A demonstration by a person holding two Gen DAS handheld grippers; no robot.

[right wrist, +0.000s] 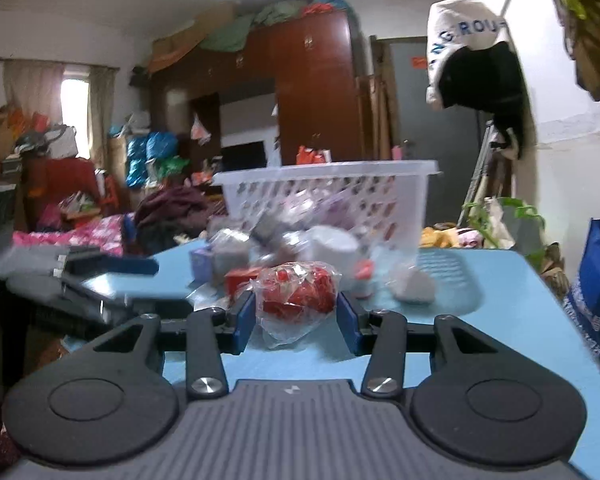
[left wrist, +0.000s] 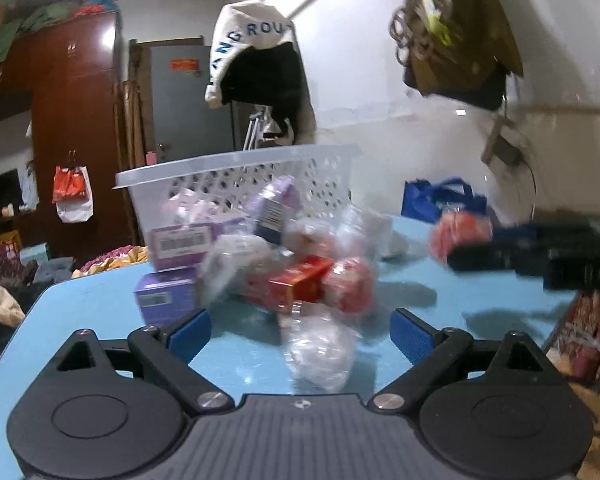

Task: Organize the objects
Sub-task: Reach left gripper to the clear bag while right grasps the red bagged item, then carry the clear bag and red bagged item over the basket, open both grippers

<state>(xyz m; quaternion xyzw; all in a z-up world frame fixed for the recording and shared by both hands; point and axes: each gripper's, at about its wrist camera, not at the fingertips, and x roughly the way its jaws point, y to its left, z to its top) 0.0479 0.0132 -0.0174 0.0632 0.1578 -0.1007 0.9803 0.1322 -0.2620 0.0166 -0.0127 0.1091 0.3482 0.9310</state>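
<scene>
Most of the sorting looks undone. A heap of small goods sits on the blue surface (left wrist: 80,292) in front of the white perforated basket (left wrist: 236,164): purple boxes (left wrist: 165,295), a red carton (left wrist: 296,280) and several clear-wrapped packets. Motion blur makes it hard to say whether the purple items seen through the basket's holes lie inside it or just before it.

The right tool (right wrist: 297,314) is clamped on a red packet in clear wrap (right wrist: 296,290), held just above the surface, short of the basket. The left tool (left wrist: 300,336) stands wide, gripping nothing, with a clear-wrapped pale packet (left wrist: 318,350) lying between its fingers. Judging by the heap, nearly every item remains to be placed.
</scene>
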